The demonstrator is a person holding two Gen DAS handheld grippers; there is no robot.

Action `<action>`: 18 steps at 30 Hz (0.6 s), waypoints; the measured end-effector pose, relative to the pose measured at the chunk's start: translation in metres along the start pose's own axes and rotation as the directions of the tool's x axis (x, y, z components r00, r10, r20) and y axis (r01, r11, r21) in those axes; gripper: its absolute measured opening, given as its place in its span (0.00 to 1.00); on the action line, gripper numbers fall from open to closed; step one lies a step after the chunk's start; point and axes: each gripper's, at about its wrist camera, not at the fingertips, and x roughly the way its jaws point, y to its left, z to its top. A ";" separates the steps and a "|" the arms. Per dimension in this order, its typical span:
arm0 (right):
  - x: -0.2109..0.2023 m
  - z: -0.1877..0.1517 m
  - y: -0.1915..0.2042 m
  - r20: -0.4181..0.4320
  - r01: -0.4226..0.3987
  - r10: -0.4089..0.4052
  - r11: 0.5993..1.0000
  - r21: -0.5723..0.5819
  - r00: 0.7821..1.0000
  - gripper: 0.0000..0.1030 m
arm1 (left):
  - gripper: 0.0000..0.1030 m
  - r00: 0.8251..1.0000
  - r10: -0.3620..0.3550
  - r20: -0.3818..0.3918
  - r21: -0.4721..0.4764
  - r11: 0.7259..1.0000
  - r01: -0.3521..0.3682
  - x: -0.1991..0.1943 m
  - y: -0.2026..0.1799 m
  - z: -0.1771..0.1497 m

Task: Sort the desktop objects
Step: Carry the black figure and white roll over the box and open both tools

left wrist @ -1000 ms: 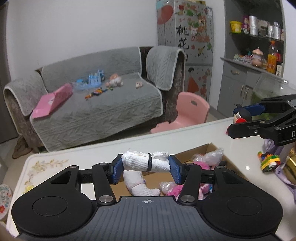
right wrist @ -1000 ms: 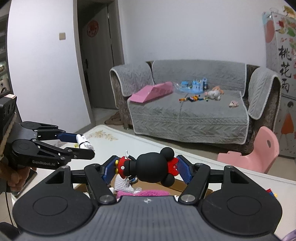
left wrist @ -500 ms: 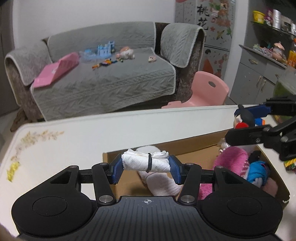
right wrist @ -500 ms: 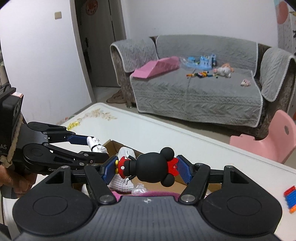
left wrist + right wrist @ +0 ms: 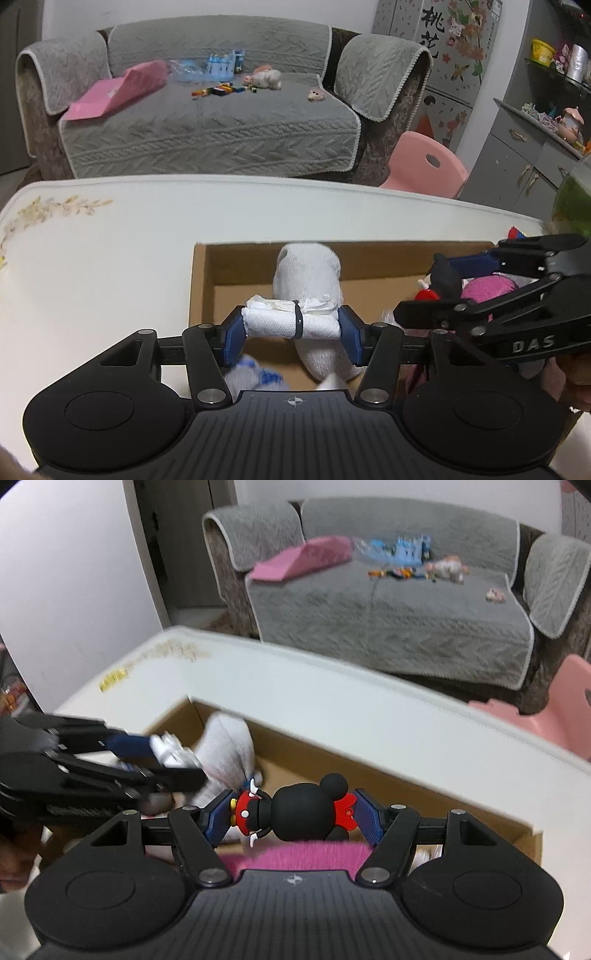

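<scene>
- Nearest the left wrist camera, the left gripper (image 5: pixel 291 328) is clamped on a rolled white cloth bound with a black band (image 5: pixel 290 322), poised over the open brown cardboard box (image 5: pixel 201 280).
- Beside it, the right gripper (image 5: pixel 293 818) pinches a black-and-red mouse figurine (image 5: pixel 295 814) above the same box; neither is released yet.
- Inside already lie a white sock (image 5: pixel 308 271) and a pink plush toy (image 5: pixel 484 288), crowding the drop spots.
- Beyond the white table (image 5: pixel 110 258), a grey sofa (image 5: pixel 207 125) holds scattered toys.
</scene>
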 end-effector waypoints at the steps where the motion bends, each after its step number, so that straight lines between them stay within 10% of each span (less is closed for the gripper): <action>1: 0.000 -0.003 0.001 -0.006 0.005 -0.005 1.000 0.002 1.000 0.63 | 0.58 1.000 -0.003 -0.003 -0.001 1.000 0.003 -0.002 0.000 -0.004; 18: -0.029 -0.045 0.024 -0.024 0.027 -0.027 0.999 0.025 0.999 0.64 | 0.60 0.999 -0.005 -0.032 0.086 0.996 0.008 -0.034 -0.032 -0.053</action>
